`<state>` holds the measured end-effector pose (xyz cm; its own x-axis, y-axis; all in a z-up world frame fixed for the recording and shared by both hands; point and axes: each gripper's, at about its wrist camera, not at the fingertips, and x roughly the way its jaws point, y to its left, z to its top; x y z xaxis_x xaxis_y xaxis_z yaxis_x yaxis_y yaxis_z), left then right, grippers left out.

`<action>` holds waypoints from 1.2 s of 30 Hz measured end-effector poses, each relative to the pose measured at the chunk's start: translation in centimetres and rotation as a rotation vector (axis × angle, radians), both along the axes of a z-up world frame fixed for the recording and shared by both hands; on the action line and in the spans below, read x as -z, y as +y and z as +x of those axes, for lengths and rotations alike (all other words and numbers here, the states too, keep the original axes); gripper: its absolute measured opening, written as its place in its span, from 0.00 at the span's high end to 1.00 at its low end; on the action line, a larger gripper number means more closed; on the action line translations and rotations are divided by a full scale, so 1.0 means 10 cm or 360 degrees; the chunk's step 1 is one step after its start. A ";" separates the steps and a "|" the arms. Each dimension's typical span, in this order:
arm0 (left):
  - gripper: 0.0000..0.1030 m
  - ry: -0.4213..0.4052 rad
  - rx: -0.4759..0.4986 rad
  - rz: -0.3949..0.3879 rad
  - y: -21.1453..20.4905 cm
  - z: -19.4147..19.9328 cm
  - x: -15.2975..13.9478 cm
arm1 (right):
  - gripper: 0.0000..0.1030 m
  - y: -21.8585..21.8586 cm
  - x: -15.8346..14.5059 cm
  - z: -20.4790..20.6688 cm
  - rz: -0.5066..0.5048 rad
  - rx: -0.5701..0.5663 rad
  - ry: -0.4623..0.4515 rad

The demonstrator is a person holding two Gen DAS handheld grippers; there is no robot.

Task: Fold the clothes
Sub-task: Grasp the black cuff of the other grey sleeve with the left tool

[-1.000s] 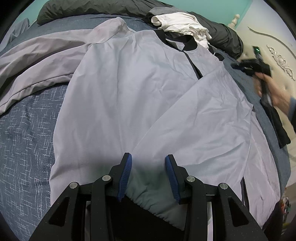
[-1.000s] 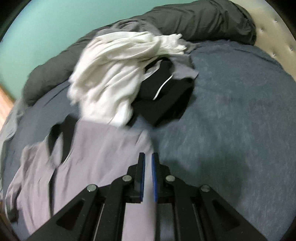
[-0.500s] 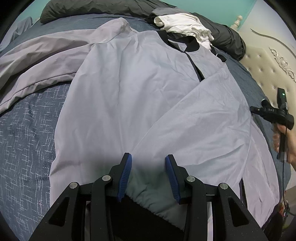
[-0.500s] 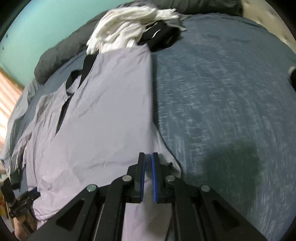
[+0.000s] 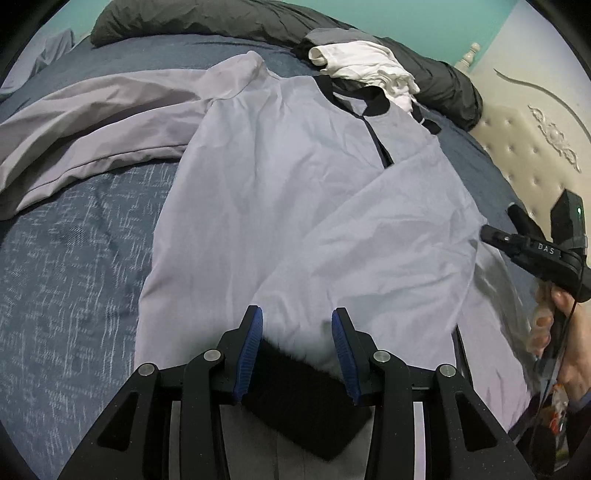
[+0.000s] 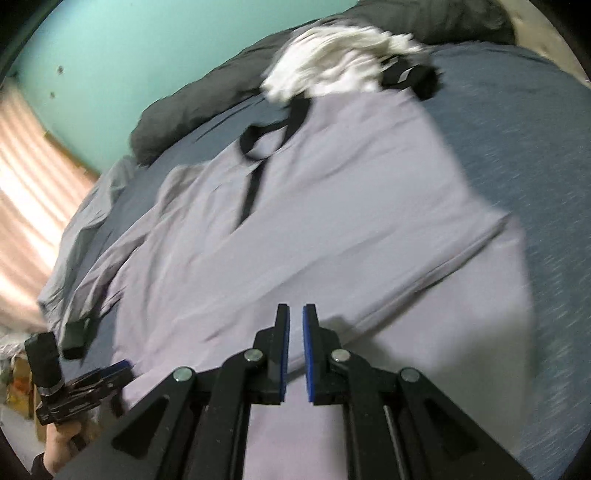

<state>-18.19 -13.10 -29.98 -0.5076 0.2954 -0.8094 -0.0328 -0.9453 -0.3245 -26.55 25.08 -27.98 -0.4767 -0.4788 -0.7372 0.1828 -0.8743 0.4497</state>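
A light grey jacket (image 5: 295, 206) with a black collar and zip lies spread on the bed; its right sleeve is folded across the front, its left sleeve (image 5: 92, 122) stretches out to the left. My left gripper (image 5: 297, 328) is open, its blue pads either side of the sleeve's black cuff (image 5: 303, 391) at the hem. My right gripper (image 6: 294, 328) is shut and empty, hovering over the jacket's (image 6: 314, 221) lower right part. It shows at the right edge of the left wrist view (image 5: 535, 251); the left gripper shows at lower left in the right wrist view (image 6: 85, 384).
A blue-grey bedspread (image 5: 62, 280) covers the bed. A white garment (image 5: 365, 66) and a black one (image 6: 410, 79) are heaped beyond the collar, with a dark grey duvet (image 5: 207, 18) behind. A cream tufted headboard (image 5: 524, 147) stands at the right, a teal wall (image 6: 129, 48) behind.
My right gripper has swung from the clothes pile back along the jacket's right edge to its lower part, still shut. The left gripper has stayed at the cuff, open.
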 end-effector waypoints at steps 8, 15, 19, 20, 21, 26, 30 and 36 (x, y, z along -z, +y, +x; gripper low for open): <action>0.59 0.0010 0.0059 -0.0088 0.06 0.21 0.04 | 0.76 -0.59 0.17 0.44 -0.0039 -0.0140 -0.0123; 0.59 0.0006 0.0055 -0.0119 0.08 0.26 0.05 | 0.75 -0.65 0.30 0.60 -0.0057 -0.0089 -0.0161; 0.59 -0.0006 0.0042 -0.0125 0.08 0.25 0.07 | 0.75 -0.72 0.14 0.64 -0.0087 -0.0164 -0.0113; 0.59 -0.0010 0.0039 -0.0127 0.09 0.25 0.08 | 0.76 -0.76 0.10 0.64 -0.0088 -0.0199 -0.0099; 0.59 -0.0012 0.0035 -0.0122 0.08 0.25 0.08 | 0.82 -0.81 0.07 0.65 -0.0076 -0.0221 -0.0078; 0.57 -0.0008 0.0025 -0.0110 0.07 0.26 0.10 | 0.88 -1.02 0.28 0.62 0.0021 -0.0305 -0.0196; 0.56 0.0005 0.0026 -0.0136 0.09 0.29 0.09 | 0.88 -0.98 0.32 0.55 -0.0053 -0.0272 -0.0249; 0.46 -0.0006 -0.0107 -0.0065 -0.14 0.36 -0.12 | 0.88 -0.70 0.08 0.50 -0.0235 -0.0151 -0.0123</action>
<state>-14.58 -14.45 -28.82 -0.5221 0.2275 -0.8220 0.0324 -0.9578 -0.2857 -21.54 18.06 -28.78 -0.3692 -0.6244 -0.6884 0.2211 -0.7784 0.5875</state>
